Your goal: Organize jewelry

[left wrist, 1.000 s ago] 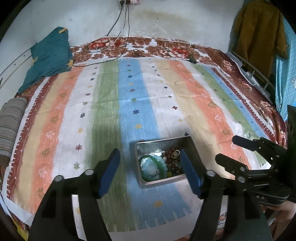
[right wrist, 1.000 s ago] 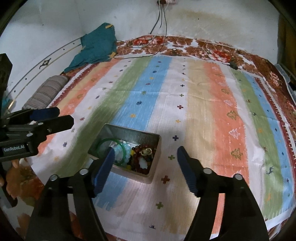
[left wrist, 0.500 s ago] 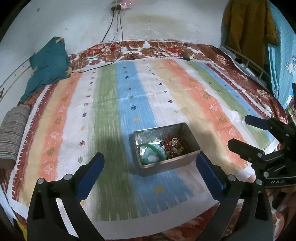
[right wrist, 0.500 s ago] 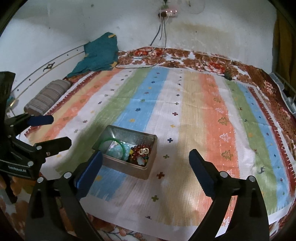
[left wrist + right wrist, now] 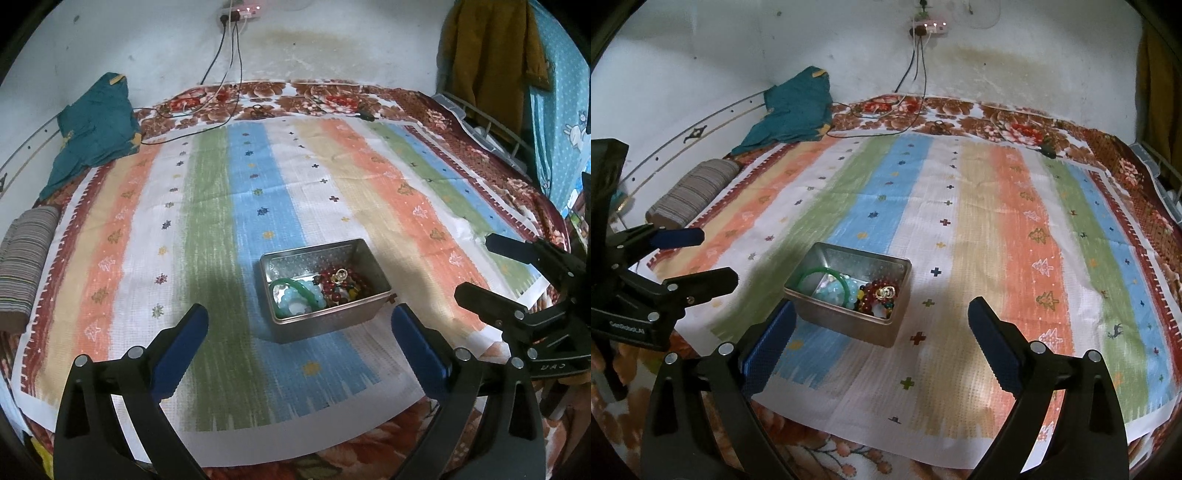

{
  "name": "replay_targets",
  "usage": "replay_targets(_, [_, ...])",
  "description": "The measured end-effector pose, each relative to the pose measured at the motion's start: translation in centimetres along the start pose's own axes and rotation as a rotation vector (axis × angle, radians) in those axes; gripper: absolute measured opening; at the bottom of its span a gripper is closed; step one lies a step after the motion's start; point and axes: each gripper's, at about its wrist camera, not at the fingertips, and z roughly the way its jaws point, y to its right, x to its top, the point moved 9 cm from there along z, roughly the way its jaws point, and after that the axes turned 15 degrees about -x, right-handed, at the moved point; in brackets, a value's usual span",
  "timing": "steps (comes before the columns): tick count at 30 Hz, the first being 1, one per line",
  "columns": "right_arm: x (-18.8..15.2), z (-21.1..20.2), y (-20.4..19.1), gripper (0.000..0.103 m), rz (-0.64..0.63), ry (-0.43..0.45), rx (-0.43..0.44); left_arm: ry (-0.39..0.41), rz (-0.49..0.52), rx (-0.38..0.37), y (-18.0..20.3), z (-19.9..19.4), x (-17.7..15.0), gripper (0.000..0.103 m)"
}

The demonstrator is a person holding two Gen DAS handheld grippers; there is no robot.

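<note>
A small metal tin point(image 5: 332, 325) point(image 5: 846, 325) sits on the striped cloth point(image 5: 221, 221), near its front edge. Inside lie a green bangle point(image 5: 291, 286) point(image 5: 812, 275), a pale blue bead bracelet point(image 5: 306, 295) point(image 5: 838, 291), dark red beads point(image 5: 332, 280) point(image 5: 877, 295) and a gold ring point(image 5: 341, 274) point(image 5: 886, 292). My left gripper point(image 5: 300, 314) hovers just in front of the tin, open wide and holding nothing. My right gripper point(image 5: 882, 308) is also open and holding nothing, with the tin ahead and slightly left. Each gripper shows in the other's view: right gripper point(image 5: 476, 266), left gripper point(image 5: 716, 255).
A teal cloth point(image 5: 96, 129) and a striped roll point(image 5: 22, 266) lie at the bed's far left. Cables point(image 5: 221, 103) run from a wall power strip point(image 5: 242, 9) onto the floral bedsheet. A mustard garment point(image 5: 491, 62) hangs at the right above a wire rack point(image 5: 480, 125).
Both grippers' jaws have spread wider and both have drawn back from the tin, which now sits farther ahead in each view.
</note>
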Motion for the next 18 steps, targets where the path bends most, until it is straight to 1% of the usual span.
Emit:
replay_targets(7, [-0.4,-0.7,-0.1,0.095,0.008,0.002,0.016,0.005,0.027,0.018,0.4,-0.3,-0.2,0.097])
replay_targets(15, [-0.4,-1.0,0.1,0.095,0.017,-0.005,0.012,0.023,0.037,0.012,0.8,-0.7,0.0,0.097])
replay_targets(18, [-0.5,-1.0,0.2,0.095,0.019,-0.004,0.013,0.019,0.027,-0.010,0.9,-0.6,0.0,0.097])
